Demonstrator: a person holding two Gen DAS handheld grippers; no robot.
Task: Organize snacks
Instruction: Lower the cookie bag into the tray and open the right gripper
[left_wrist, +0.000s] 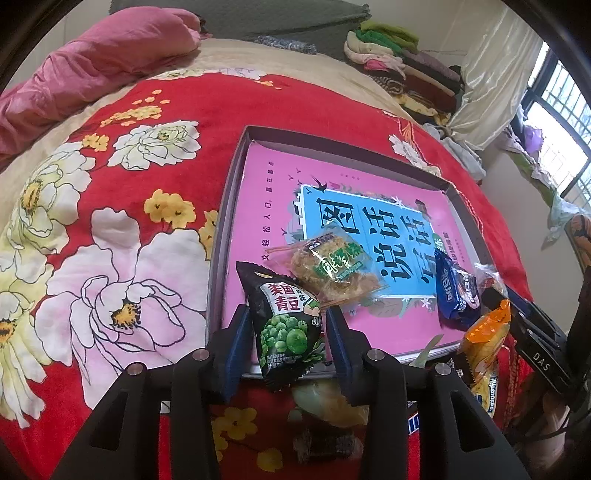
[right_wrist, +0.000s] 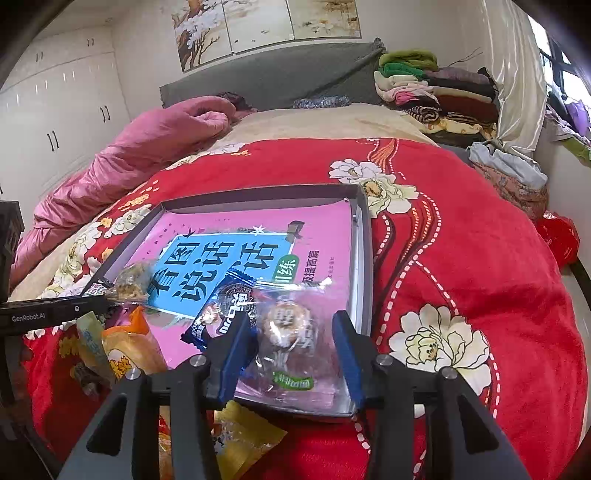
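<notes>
- One shallow tray (left_wrist: 225, 206) on my bed, holding one pink book (left_wrist: 266, 206).
- Four snack packets on that book: green-pea bag (left_wrist: 288, 325), clear crisp packet (left_wrist: 332, 266), blue packet (left_wrist: 456, 291), clear round-biscuit packet (right_wrist: 291, 332).
- One orange packet (left_wrist: 484, 343) beside the tray.

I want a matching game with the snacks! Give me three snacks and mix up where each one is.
Snacks:
1. green pea packet
2. dark blue cookie packet
3. orange snack bag

Places:
A. off the box, past its near right corner, on the red blanket
B. between the left tongs
C. inside the box, on the pink book

Pairs: 1-B, 2-C, 3-A
</notes>
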